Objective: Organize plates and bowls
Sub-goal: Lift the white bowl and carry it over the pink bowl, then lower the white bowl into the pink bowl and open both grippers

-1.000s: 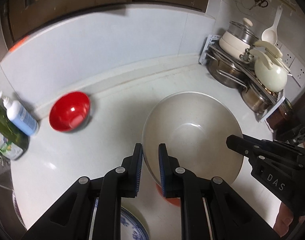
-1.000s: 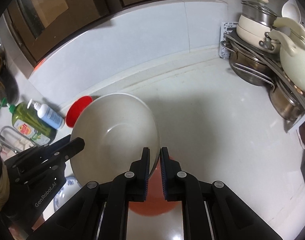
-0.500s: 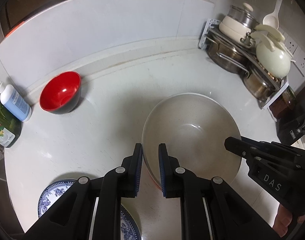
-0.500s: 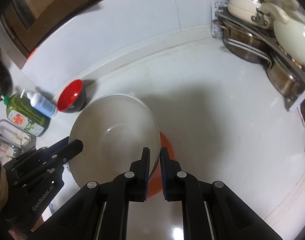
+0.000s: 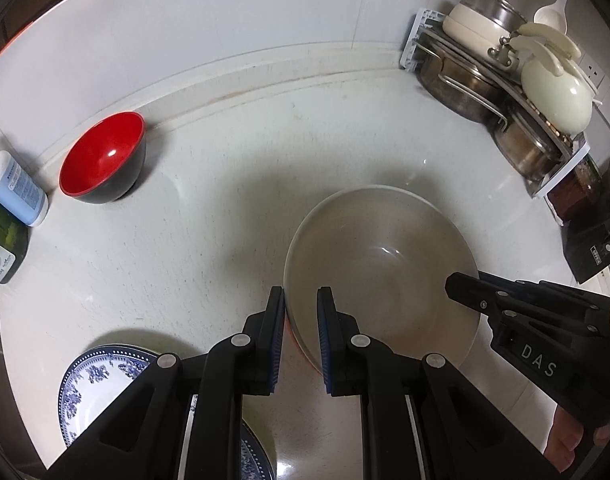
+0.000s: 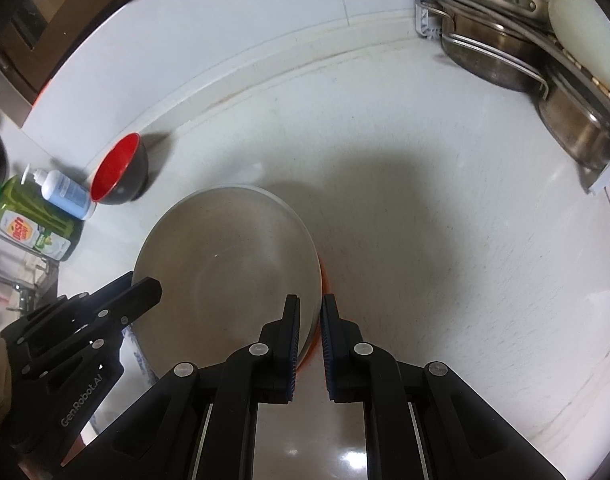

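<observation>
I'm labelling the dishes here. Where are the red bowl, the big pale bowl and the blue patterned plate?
red bowl (image 5: 101,160), left wrist view, red inside
big pale bowl (image 5: 385,276), left wrist view, inner bottom
blue patterned plate (image 5: 93,376), left wrist view, patterned rim

White counter (image 5: 233,216). Far left: blue-labelled pump bottle (image 5: 15,188) beside green soap bottle (image 6: 33,220). Upper right: rack (image 5: 501,80) stacked with steel pots (image 5: 457,80) and cream kettle (image 5: 553,92).

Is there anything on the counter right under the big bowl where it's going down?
No other dish shows under it. Both grippers, left and right, pinch the big beige bowl by opposite rims. The red bowl sits off by the wall and the blue patterned plate lies to the side.
</observation>
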